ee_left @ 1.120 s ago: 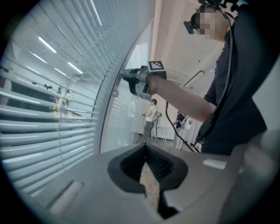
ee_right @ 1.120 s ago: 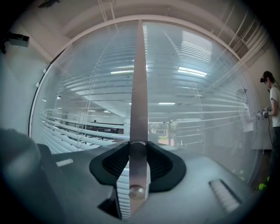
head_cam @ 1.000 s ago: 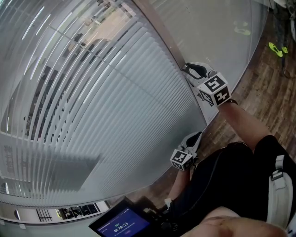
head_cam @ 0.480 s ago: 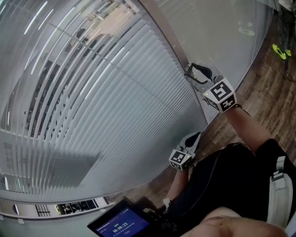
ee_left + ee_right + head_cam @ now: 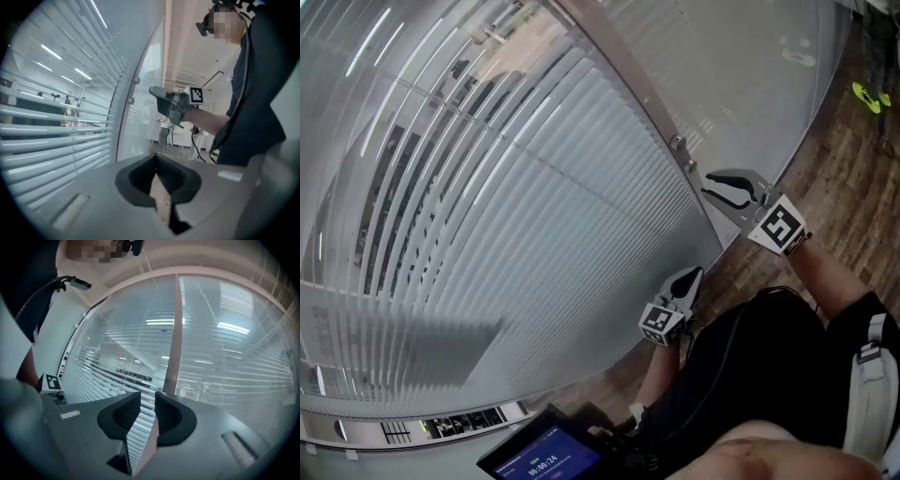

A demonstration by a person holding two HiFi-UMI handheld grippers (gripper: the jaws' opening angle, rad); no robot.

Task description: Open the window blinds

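Two grippers inspected. Found right gripper [image 5: 713, 189] empty, jaws apart and closing, just beside frame post [image 5: 623, 73] at the blinds' edge. Found left gripper [image 5: 695, 275] pinched together, empty, pointing toward lower corner of blinds [image 5: 516, 234].

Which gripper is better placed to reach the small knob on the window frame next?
Right, probably. The right gripper is close to the knob, its jaws apart but closing, with nothing between them. The left gripper hangs lower, farther from it, jaws shut.
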